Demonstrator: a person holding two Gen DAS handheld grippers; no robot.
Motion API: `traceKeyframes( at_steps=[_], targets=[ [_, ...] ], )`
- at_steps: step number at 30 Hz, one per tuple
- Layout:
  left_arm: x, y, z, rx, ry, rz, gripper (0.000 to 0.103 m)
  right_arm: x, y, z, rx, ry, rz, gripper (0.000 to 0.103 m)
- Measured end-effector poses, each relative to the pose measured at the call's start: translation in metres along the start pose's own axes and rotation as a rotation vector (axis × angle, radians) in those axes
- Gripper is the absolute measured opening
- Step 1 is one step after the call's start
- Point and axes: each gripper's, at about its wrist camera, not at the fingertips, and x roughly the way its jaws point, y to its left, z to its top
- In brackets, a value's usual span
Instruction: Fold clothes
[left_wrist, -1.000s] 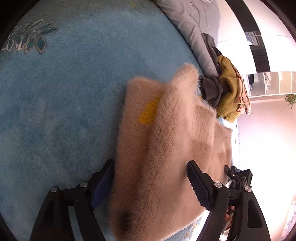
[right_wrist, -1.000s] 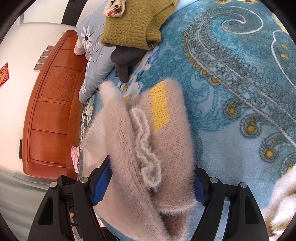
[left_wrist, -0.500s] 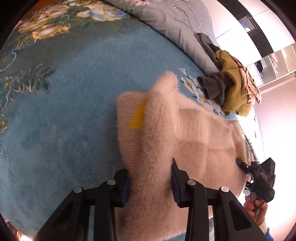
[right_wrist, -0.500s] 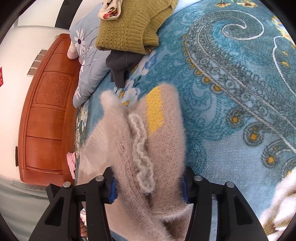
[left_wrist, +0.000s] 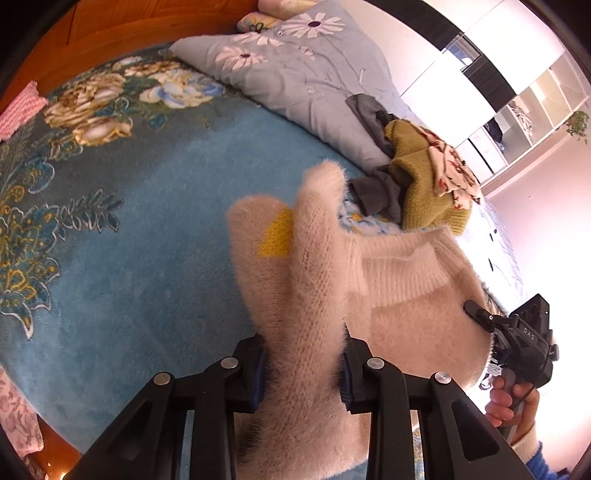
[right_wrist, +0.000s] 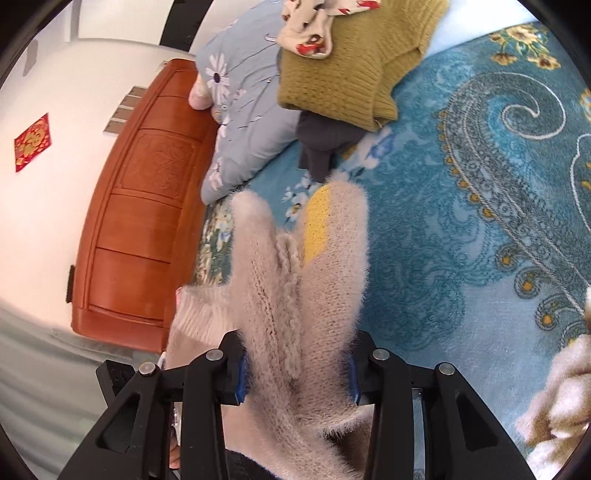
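Observation:
A fluffy beige sweater (left_wrist: 314, 280) with a yellow patch hangs lifted above the blue patterned blanket (left_wrist: 129, 240). My left gripper (left_wrist: 303, 369) is closing, and its pads press a thick fold of the sweater between them. In the right wrist view the same sweater (right_wrist: 295, 302) bunches between the closing jaws of my right gripper (right_wrist: 297, 376), whose pads squeeze its fuzzy edge. The far end of the sweater droops toward the blanket. The right gripper's body and a hand show in the left wrist view, at the lower right, behind the sweater.
A pile of clothes, mustard knit (right_wrist: 332, 74) over a dark grey garment (right_wrist: 325, 144), lies beside a grey floral pillow (left_wrist: 295, 74). A wooden headboard (right_wrist: 147, 221) stands behind. Another fluffy beige item (right_wrist: 561, 398) lies at the right edge.
Both grippers have closed from wide open onto the sweater and risen, lifting it off the blanket. The left wrist view has tilted up, showing more of the pillow and headboard.

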Motion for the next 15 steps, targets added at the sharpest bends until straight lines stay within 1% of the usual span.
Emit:
traceKeyframes(
  at_steps=[5,8,15],
  targets=[
    [-0.018,-0.032,-0.004,0.057,-0.034,0.002,0.032,-0.025,0.008,0.001,-0.037,-0.013,0.038,0.041],
    [-0.024,-0.058,-0.004,0.096,-0.05,0.001,0.032,-0.047,0.014,0.004,-0.072,-0.032,0.056,0.041],
    [-0.042,-0.123,-0.008,0.233,-0.091,-0.014,0.032,-0.105,0.027,0.017,-0.132,-0.074,0.085,0.041]
  ],
)
